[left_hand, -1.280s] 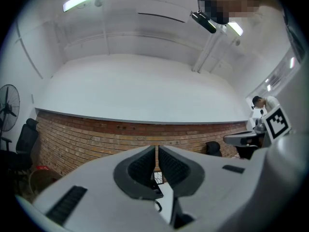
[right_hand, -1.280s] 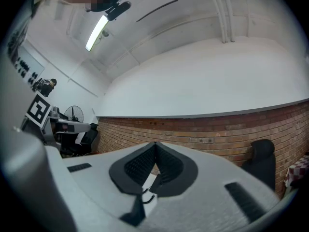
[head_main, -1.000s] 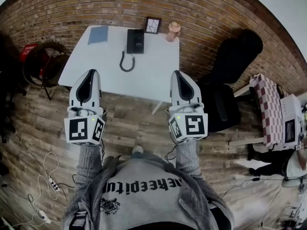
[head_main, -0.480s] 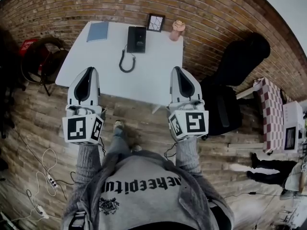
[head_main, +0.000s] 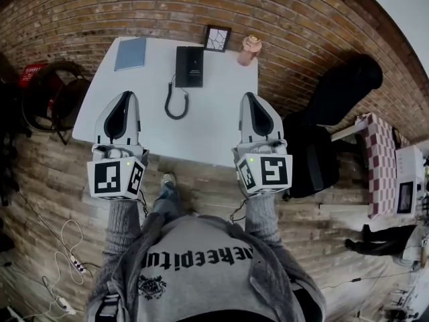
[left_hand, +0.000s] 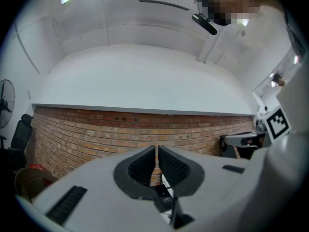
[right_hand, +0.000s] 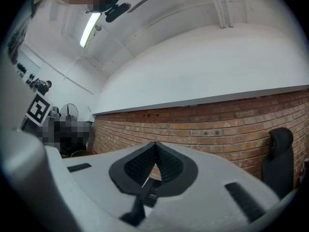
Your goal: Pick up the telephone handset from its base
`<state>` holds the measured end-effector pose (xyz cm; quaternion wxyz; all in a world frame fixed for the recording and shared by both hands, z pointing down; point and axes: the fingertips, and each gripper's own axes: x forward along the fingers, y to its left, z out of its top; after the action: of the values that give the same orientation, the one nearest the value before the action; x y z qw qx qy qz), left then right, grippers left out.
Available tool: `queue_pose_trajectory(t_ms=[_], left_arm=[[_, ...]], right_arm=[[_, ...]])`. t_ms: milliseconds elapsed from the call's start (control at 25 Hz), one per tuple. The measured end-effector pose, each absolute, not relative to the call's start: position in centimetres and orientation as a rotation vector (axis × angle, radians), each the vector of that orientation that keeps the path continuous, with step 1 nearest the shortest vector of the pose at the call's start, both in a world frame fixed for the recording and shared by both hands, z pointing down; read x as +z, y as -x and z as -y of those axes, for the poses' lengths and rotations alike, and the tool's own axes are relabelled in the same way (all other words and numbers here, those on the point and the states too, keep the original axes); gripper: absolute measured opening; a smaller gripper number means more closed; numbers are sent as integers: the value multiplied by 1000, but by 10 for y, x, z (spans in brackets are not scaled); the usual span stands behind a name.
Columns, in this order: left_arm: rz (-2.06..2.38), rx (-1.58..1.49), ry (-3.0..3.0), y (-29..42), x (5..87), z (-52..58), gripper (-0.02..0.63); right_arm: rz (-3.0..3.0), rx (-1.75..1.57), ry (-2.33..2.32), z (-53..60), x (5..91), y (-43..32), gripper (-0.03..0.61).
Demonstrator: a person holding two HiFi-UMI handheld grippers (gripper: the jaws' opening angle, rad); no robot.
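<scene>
Left gripper (head_main: pixel 125 98), right gripper (head_main: pixel 249 98): jaws closed, empty; closer to the surface (head_main: pixel 214 129) than a second ago. Telephone (head_main: pixel 190 66): handset apparently on base, not yet reached.

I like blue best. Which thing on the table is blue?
The flat book at the far left corner of the table. The telephone beside it is black, the small frame is dark-edged, and the cup-like thing is pinkish.
</scene>
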<state>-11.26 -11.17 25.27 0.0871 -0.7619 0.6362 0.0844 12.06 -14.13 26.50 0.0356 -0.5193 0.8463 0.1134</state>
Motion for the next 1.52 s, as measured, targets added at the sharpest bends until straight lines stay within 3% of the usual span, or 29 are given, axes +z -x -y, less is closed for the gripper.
queue_pose_trajectory(t_ms=[920,1520], left_arm=[[-1777,228,2416,163,258,303,20],[-1689,165,2624,162,323,376,20]], right_arm=[[-2527,311,1760,306,269,-70,3],[-2540,169,1916,356,323,-57,3]])
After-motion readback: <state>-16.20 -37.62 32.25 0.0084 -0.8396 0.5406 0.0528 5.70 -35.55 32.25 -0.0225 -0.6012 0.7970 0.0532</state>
